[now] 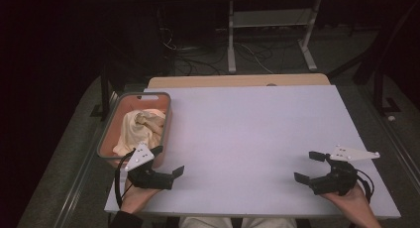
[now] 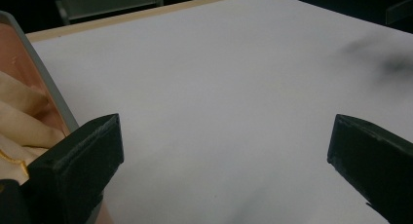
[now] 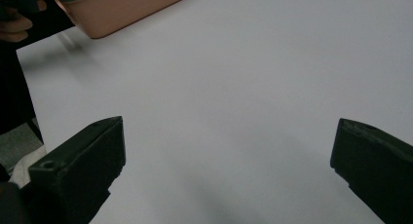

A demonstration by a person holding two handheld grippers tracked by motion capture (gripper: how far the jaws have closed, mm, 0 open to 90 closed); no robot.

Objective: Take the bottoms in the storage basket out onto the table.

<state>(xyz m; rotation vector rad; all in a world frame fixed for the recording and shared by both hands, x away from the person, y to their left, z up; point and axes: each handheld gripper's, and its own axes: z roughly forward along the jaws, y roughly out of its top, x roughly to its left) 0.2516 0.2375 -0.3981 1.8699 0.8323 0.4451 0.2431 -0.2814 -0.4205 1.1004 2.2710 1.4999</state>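
Left gripper (image 1: 167, 161): jaws spread wide, nothing between them, bare white tabletop (image 1: 247, 139) below. Held at the near right corner of the pink basket (image 1: 167, 120), one jaw just beside the basket's near wall, the other out over the table to the basket's right. Grey three-cornered plate on top, overlapping the basket's near rim in the high view. Cable looping down to the left hand (image 1: 132, 198), at the table's near edge, nearer than the basket.

Same jaws in the left gripper view (image 2: 224, 151): far apart, empty. Basket rim (image 2: 46, 83) close against the left jaw, cream cloth (image 2: 22, 124) folded inside.

Right gripper (image 1: 311, 168): jaws released, fully apart, nothing held. Well apart from the basket, far across the table to its right, near the near edge. Jaws pointing back toward the basket side. Grey plate on top, right hand (image 1: 354, 200) behind it at the table edge.

Right gripper view (image 3: 226, 151): empty gap between jaws, plain tabletop beneath. Basket (image 3: 129, 9) at the far upper left, well away.

Cloth (image 1: 141, 129): crumpled heap of cream fabric, lying wholly inside the basket, touched by neither gripper.

Basket: at the table's left edge, grey rim, long side running away from the person.

Beyond the basket's far end: tan board strip, then floor with cables and white frame legs.
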